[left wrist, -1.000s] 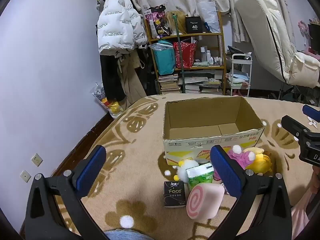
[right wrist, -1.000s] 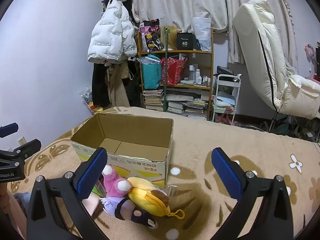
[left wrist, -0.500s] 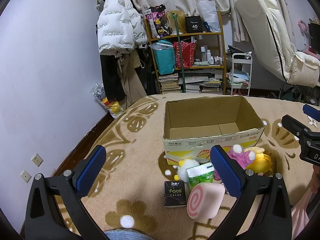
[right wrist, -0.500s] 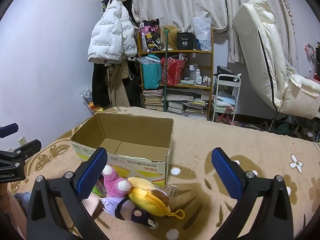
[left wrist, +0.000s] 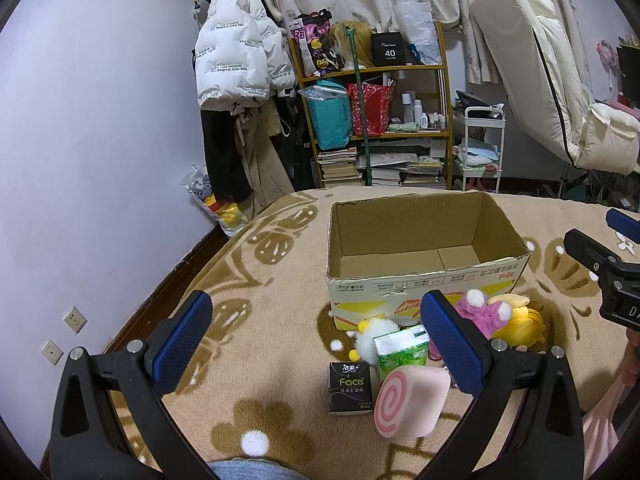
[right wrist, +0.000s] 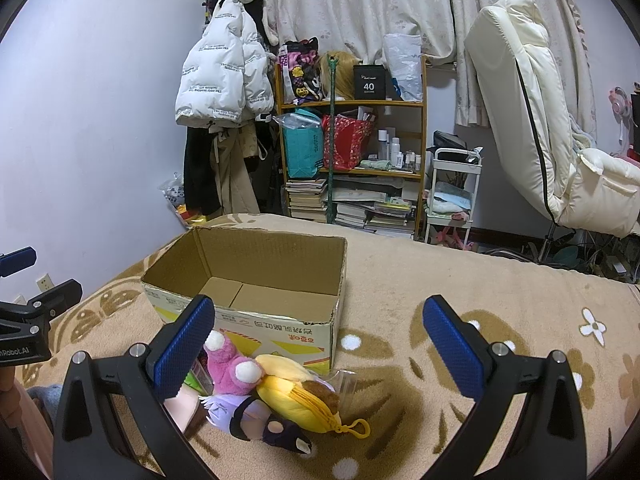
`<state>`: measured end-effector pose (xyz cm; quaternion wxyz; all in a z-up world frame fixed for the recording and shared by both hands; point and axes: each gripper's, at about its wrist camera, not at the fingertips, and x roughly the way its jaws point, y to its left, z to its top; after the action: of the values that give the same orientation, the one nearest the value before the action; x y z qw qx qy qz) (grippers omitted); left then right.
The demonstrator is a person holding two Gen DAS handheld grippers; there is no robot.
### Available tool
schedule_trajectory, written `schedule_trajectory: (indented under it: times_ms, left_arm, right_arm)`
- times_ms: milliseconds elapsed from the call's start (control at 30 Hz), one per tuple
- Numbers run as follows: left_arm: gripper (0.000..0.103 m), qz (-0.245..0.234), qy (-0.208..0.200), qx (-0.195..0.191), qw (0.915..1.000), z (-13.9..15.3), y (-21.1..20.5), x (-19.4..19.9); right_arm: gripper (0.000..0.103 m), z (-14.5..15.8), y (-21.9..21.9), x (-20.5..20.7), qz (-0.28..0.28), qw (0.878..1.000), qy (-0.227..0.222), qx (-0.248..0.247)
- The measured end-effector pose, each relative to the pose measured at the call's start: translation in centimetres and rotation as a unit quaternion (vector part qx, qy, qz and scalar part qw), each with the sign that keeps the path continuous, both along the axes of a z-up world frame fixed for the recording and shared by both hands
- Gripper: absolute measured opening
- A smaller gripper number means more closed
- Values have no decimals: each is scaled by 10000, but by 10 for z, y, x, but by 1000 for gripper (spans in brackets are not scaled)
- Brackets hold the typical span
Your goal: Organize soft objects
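Left hand-held gripper (left wrist: 316, 336) spread wide, empty, level over soft toys | right hand-held gripper (right wrist: 318, 338) likewise, facing cardboard box (right wrist: 260, 276)

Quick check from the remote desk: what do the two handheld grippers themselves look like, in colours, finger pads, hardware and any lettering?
Both match: the left gripper and right gripper have matte black, triangular-framed fingers with silver screws near the tips, each tipped with a blue textured pad. The left gripper's body shows partial white lettering ending "Robot.AI"; the right's shows "DA". No cables visible. A pink sleeve shows at the right hand.
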<state>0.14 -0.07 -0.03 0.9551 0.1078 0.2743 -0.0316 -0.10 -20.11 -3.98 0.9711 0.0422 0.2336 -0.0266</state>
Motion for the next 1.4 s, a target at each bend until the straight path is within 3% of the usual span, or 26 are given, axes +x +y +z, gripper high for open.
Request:
schedule_trajectory:
  times_ms: [1400]
  left_arm:
    - [103, -10, 12, 21, 10000, -10, 4, 2]
  right_arm:
    - [103, 0, 1, 0, 5, 10000, -6, 6]
